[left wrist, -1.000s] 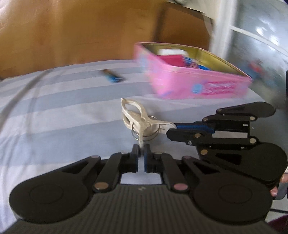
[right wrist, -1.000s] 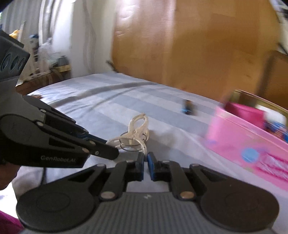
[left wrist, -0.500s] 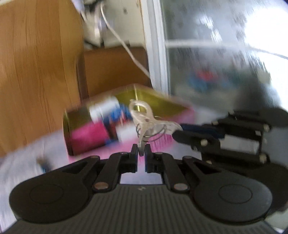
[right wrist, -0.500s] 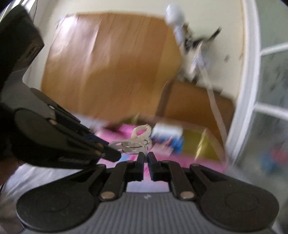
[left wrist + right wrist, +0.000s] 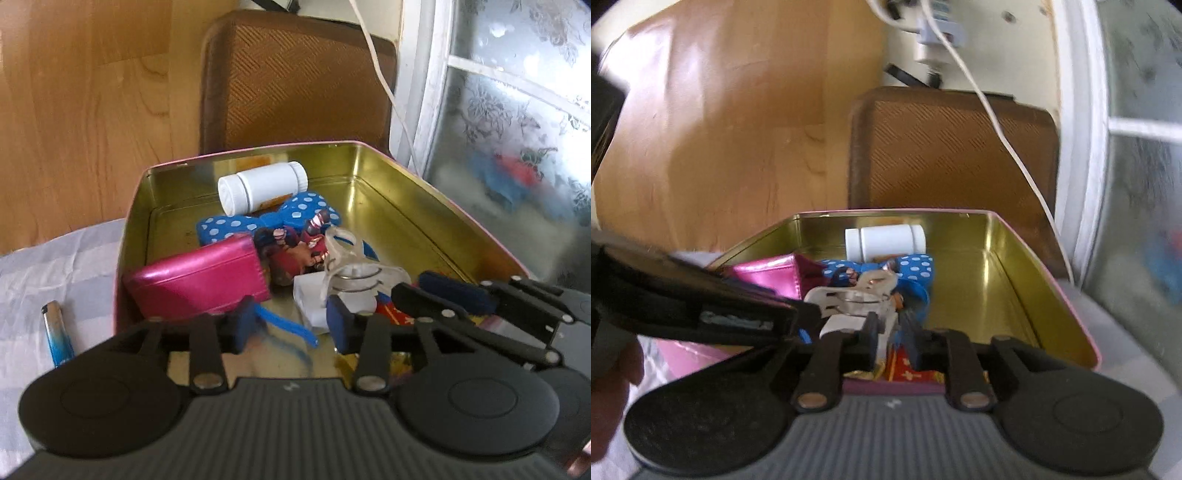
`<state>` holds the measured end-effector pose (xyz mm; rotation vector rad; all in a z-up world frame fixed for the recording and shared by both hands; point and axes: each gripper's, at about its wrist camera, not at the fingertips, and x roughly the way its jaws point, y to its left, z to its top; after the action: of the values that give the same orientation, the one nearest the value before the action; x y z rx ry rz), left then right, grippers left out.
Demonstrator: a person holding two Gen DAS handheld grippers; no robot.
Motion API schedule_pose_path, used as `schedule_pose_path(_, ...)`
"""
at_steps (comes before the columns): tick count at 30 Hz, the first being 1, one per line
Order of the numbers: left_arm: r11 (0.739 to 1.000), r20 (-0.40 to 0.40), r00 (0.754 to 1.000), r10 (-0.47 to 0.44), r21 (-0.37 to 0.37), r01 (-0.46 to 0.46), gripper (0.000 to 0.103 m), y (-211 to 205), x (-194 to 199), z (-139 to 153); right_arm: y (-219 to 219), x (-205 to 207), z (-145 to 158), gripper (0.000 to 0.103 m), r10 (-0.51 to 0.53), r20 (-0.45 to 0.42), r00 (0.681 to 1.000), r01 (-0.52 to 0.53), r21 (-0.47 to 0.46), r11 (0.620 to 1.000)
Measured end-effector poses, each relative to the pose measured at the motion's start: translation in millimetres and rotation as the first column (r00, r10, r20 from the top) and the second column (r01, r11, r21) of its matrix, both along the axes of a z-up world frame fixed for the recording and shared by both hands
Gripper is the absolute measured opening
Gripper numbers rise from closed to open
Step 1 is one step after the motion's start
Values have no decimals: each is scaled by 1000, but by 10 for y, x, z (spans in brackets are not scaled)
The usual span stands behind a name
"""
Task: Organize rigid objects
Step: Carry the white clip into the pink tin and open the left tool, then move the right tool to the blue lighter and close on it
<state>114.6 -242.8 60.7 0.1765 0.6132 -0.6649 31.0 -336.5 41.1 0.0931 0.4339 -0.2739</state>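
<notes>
A white spring clip (image 5: pixel 351 267) lies inside the open pink tin (image 5: pixel 127 221), on top of the items there; it also shows in the right wrist view (image 5: pixel 855 299). My left gripper (image 5: pixel 291 325) is open just in front of the clip, over the tin. My right gripper (image 5: pixel 892 338) is open too, its fingers a little apart right behind the clip. Neither holds anything. The tin's gold wall shows in the right wrist view (image 5: pixel 1015 266).
The tin holds a white bottle (image 5: pixel 262 186), a blue dotted bow (image 5: pixel 266 221), a magenta case (image 5: pixel 199 280) and small toys. A blue lighter (image 5: pixel 57 334) lies on the striped sheet left of the tin. A wooden headboard, brown chair and window stand behind.
Both grippers carried the clip from the sheet to over the tin, then opened. The clip has dropped into the tin.
</notes>
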Motion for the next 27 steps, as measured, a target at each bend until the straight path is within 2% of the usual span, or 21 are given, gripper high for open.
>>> schedule_pose_path(2,999,58,998,5,36,-7,56,34,-134,22,4,-98,-17,34,-11,36,999,10,22,1000)
schedule_pose_path(3,999,89,996,9,47,-13,61,70,-201,35,9,-156,-7,45,-14,63,998,12,29,1000)
schedule_pose_path(4,999,98,995,0,38,-4,63,126,-236,50,10,-209,-2,52,-19,78,997,16,39,999)
schedule_pose_path(6,1000,94,996,-14,12,13,64,249,-263,85,5,-313,18,53,-21,107,994,16,54,998)
schedule_pose_path(11,999,102,994,28,-27,-26,64,710,-448,108,166,-651,130,53,-37,193,980,29,46,999)
schedule_pose_path(14,993,72,994,86,-84,-80,65,1143,-468,41,357,-768,178,55,20,225,974,-34,60,998)
schedule_pose_path(16,985,59,987,152,-89,-147,65,1395,-407,-36,560,-754,201,55,96,215,972,-107,43,993)
schedule_pose_path(18,966,45,966,255,-65,-251,65,1685,-283,-151,827,-674,211,54,187,180,966,-192,8,981)
schedule_pose_path(19,947,45,947,319,-41,-318,65,1833,-218,-204,935,-628,205,53,221,168,961,-223,-2,975)
schedule_pose_path(22,863,86,862,499,39,-503,65,2285,-51,-384,1280,-439,158,52,321,123,939,-321,-17,947)
schedule_pose_path(24,811,105,816,568,99,-577,66,2527,26,-511,1489,-299,128,52,378,89,922,-378,-17,926)
schedule_pose_path(25,798,81,805,588,99,-594,65,2652,54,-549,1574,-228,111,51,400,74,914,-399,-19,917)
schedule_pose_path(26,808,15,808,588,6,-589,67,2826,43,-522,1687,-106,106,51,423,54,905,-422,-29,906)
schedule_pose_path(27,799,-4,799,601,-20,-601,67,2909,38,-524,1785,-11,106,51,434,38,900,-432,-40,901)
